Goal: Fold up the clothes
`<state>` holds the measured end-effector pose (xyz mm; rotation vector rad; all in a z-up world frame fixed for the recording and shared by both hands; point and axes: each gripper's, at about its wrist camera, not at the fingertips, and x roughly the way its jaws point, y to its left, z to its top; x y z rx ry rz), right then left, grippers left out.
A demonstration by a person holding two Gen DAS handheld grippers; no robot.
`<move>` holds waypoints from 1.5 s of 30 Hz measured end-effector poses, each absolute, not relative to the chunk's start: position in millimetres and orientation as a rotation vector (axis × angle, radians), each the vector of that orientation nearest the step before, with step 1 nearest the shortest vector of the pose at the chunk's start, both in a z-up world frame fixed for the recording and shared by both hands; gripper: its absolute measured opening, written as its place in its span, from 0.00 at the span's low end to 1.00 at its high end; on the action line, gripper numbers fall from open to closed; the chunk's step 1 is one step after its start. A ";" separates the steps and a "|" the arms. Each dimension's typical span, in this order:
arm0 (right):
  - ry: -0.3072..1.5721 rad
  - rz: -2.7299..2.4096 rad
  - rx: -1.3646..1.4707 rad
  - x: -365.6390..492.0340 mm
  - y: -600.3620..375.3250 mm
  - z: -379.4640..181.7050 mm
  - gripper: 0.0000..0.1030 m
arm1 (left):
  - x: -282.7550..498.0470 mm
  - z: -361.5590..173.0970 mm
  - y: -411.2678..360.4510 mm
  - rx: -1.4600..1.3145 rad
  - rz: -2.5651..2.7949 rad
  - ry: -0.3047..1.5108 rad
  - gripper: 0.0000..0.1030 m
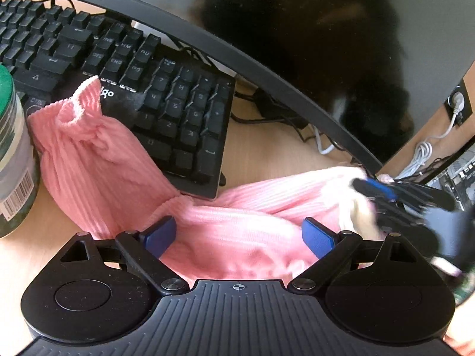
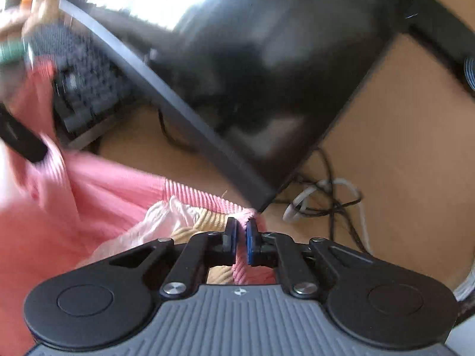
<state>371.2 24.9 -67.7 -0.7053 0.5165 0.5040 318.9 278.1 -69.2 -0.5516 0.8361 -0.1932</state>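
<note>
Pink ribbed garment [image 1: 112, 163] sprawls over the table [image 1: 267, 154] between the left tongs [image 1: 239, 234], spread wide above it, and the right tongs [image 2: 241, 235], pinched on its hem beside the monitor [image 2: 267, 74]; a keyboard [image 1: 118, 68] lies beyond.

I count one pink garment [image 1: 225, 231] on my desk [image 1: 267, 151]. I have two grippers: my left gripper [image 1: 237, 237] and my right gripper [image 2: 241, 238]. I see one keyboard [image 1: 118, 68], one monitor [image 1: 326, 44] and one green-lidded jar [image 1: 12, 154]. White cables [image 2: 326, 190] and black ones lie tangled together; I cannot count them. One wall socket [image 1: 457, 101].
</note>
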 end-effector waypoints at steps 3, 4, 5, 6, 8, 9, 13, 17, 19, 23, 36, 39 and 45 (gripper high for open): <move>0.511 0.497 -0.759 369.9 32.5 -83.4 0.18 | 316.4 -68.0 279.8 -0.528 -0.177 0.841 0.93; 0.514 0.502 -0.719 367.9 28.3 -78.5 0.29 | 315.5 -67.3 280.9 -0.521 -0.169 0.843 0.93; 0.515 0.507 -0.664 364.1 20.7 -69.2 0.44 | 314.5 -66.1 282.2 -0.515 -0.159 0.847 0.93; 0.508 0.510 -0.605 357.8 9.9 -57.5 0.51 | 312.8 -63.9 283.7 -0.508 -0.146 0.846 0.93; 0.500 0.495 -0.519 342.9 -15.3 -39.3 0.66 | 308.1 -57.8 284.4 -0.489 -0.123 0.839 0.93; 0.503 0.482 -0.481 335.1 -29.6 -31.1 0.67 | 304.5 -52.8 281.2 -0.475 -0.136 0.826 0.93; 0.606 0.400 -0.349 306.4 -90.6 -25.0 0.68 | 293.8 -36.0 251.0 -0.439 -0.275 0.789 0.93; 0.708 0.293 -0.282 282.2 -138.1 -42.2 0.68 | 293.3 -29.7 189.1 -0.390 -0.495 0.779 0.93; 0.732 0.254 -0.276 277.4 -148.8 -49.5 0.68 | 295.7 -34.0 161.6 -0.369 -0.567 0.810 0.94; 0.790 0.254 -0.334 285.0 -164.4 -65.8 0.67 | 303.7 -55.4 133.0 -0.342 -0.590 0.905 0.94; 0.759 0.175 -0.443 304.7 -161.5 -64.1 0.70 | 299.5 -53.0 197.0 -0.368 -0.286 0.896 0.94; 0.783 0.296 -0.337 272.8 -151.0 -52.4 0.79 | 282.1 -39.1 209.3 -0.336 -0.280 0.859 0.94; 0.822 0.587 -0.202 215.0 -108.4 -35.8 0.80 | 231.2 -29.2 238.9 -0.152 -0.209 0.835 0.95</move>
